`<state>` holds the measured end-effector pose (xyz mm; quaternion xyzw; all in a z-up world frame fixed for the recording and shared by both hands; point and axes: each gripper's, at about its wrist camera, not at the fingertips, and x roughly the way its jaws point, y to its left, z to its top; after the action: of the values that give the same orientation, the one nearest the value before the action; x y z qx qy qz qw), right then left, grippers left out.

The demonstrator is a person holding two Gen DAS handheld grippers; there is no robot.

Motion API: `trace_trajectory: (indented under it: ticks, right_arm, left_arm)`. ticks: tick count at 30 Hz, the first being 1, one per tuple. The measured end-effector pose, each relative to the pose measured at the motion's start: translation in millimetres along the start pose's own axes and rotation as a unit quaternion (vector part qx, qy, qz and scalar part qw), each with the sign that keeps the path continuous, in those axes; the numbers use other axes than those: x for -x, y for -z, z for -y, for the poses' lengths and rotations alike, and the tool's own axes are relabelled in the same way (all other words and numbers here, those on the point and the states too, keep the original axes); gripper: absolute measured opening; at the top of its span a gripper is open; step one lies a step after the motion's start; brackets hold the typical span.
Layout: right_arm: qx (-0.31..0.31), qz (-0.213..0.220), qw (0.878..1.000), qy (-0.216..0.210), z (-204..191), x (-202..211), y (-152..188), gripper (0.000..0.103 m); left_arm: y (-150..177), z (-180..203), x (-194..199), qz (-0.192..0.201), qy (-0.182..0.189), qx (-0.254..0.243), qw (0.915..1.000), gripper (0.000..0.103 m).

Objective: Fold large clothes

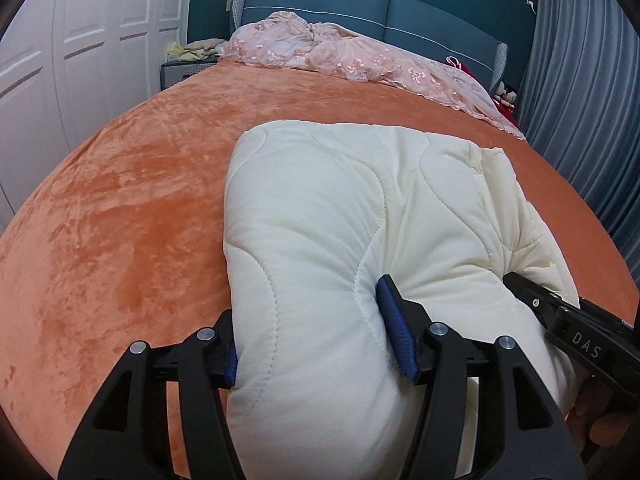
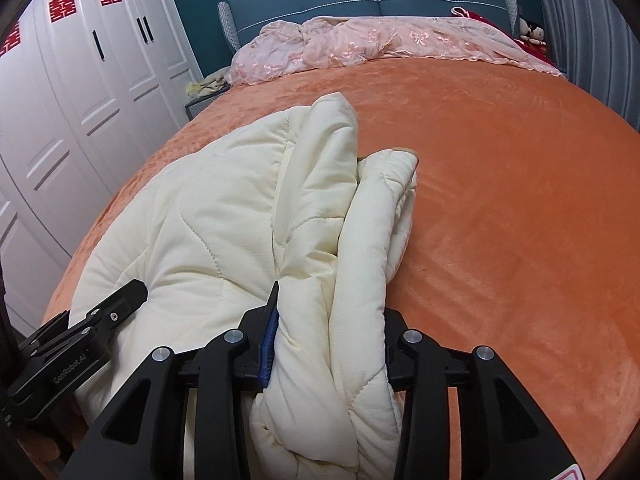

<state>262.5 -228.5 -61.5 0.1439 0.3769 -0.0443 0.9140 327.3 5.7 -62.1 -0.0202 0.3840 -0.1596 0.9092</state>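
A cream quilted garment [image 1: 340, 216] lies folded into a thick bundle on the orange bed cover [image 1: 132, 184]. My left gripper [image 1: 316, 340] is shut on the bundle's near left end, its blue pads pressed into the padding on both sides. My right gripper [image 2: 328, 344] is shut on the bundle's near right end [image 2: 320, 240], where rolled layers and a sleeve-like fold [image 2: 384, 200] bunch between the fingers. Each gripper shows in the other's view, the right one at the lower right [image 1: 560, 312] and the left one at the lower left [image 2: 112, 312].
A pink embroidered cover [image 1: 340, 56] is heaped along the blue headboard [image 1: 320, 4]. White wardrobe doors [image 2: 80, 80] stand left of the bed, grey curtains [image 1: 580, 100] to the right. A small nightstand [image 1: 180, 72] is at the far left corner. Orange cover [image 2: 500, 200] stretches right of the bundle.
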Motion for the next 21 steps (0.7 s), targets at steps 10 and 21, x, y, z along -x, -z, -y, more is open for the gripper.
trace_trajectory:
  ticks: [10, 21]
  right_arm:
    - [-0.050, -0.036, 0.998, -0.016, 21, 19, -3, 0.059]
    - [0.017, 0.012, 1.000, 0.005, -4, 108, -4, 0.000]
  left_arm:
    - [-9, -2, 20, -0.028, -0.017, -0.003, 0.9995, 0.070]
    - [-5, 46, 110, -0.014, -0.029, -0.058, 0.9978, 0.032]
